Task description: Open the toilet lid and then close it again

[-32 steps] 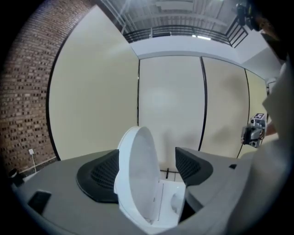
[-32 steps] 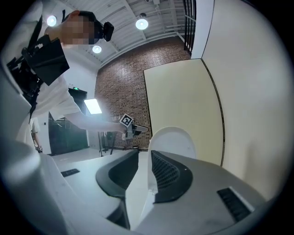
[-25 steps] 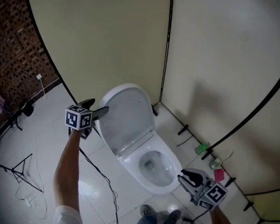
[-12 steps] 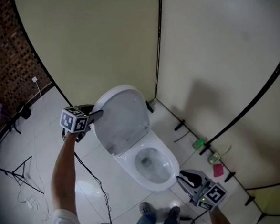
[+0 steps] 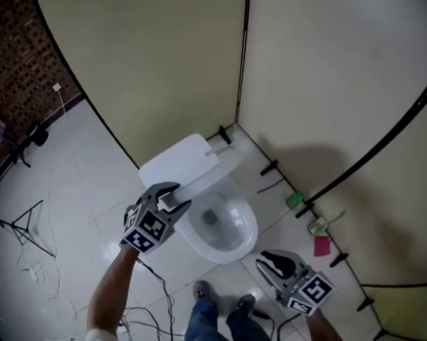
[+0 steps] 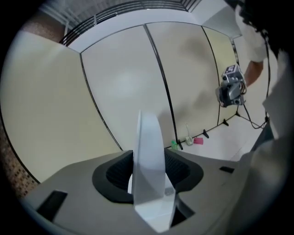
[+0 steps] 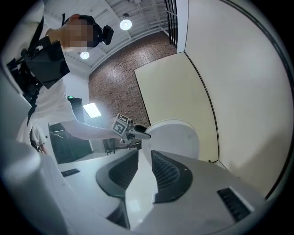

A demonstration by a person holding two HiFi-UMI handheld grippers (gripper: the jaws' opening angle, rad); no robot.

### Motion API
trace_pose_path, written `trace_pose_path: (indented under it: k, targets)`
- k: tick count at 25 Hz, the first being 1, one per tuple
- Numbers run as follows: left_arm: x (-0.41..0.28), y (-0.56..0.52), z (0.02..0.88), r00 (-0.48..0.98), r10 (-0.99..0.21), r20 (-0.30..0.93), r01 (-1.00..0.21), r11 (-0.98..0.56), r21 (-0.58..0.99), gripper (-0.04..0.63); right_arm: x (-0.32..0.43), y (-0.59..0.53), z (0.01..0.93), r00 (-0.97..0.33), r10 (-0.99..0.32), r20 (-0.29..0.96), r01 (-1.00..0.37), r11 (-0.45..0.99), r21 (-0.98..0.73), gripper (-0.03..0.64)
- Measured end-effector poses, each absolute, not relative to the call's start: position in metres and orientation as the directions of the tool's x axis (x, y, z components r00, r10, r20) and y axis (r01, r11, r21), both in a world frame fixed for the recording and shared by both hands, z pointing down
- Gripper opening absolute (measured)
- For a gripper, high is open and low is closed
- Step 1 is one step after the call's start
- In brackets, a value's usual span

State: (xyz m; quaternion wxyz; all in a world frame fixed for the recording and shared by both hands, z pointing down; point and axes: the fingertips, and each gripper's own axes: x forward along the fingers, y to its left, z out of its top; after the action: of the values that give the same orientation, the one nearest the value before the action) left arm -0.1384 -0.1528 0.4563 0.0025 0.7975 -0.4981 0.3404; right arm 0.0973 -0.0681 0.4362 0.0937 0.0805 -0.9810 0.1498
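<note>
The white toilet lid (image 5: pixel 188 164) leans partway down over the open bowl (image 5: pixel 227 229). My left gripper (image 5: pixel 174 194) has the lid's front rim between its jaws. In the left gripper view the thin lid edge (image 6: pixel 149 151) stands between both pads and touches them, while the jaws open slightly. My right gripper (image 5: pixel 274 264) hangs to the right of the bowl, near the floor, with its jaws nearly together and nothing in them. The right gripper view shows the lid (image 7: pixel 177 137) with the left gripper (image 7: pixel 140 133) at its rim.
Beige partition walls enclose the toilet at the back and right. A green bottle (image 5: pixel 294 200) and a pink item (image 5: pixel 322 246) lie along the right wall's foot. Cables (image 5: pixel 153 300) and a stand (image 5: pixel 13 225) lie on the white floor at the left. The person's shoes (image 5: pixel 223 298) are below the bowl.
The left gripper went from beside the upright lid to its rim, closed on it and swung it down toward the bowl. The right gripper sank a little.
</note>
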Motion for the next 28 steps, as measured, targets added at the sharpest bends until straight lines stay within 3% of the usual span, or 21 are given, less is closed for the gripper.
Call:
trace_pose_path:
  k: [5, 10, 19, 28]
  targets:
    - [-0.071, -0.117, 0.505, 0.223, -0.813, 0.538, -0.761, -0.490, -0.425, 0.204, 0.142, -0.053, 0.476, -0.965, -0.087, 0.246, -0.164, 0.935, -0.314, 0.089]
    - [-0.013, -0.087, 0.576, 0.262, -0.788, 0.558, -0.754, -0.528, -0.391, 0.245, 0.173, -0.051, 0.524, -0.958, -0.071, 0.277, -0.167, 0.925, -0.341, 0.089]
    - [0.051, -0.052, 0.700, 0.441, -0.624, 0.645, -0.770, -0.632, -0.084, 0.254, 0.187, -0.031, 0.595, -0.942, 0.008, 0.334, -0.125, 0.919, -0.375, 0.089]
    - [0.068, -0.044, 0.811, 0.509, -0.480, 0.715, -0.781, -0.606, 0.149, 0.255, 0.179, -0.014, 0.636, -0.936, 0.059, 0.347, -0.073, 0.932, -0.355, 0.089]
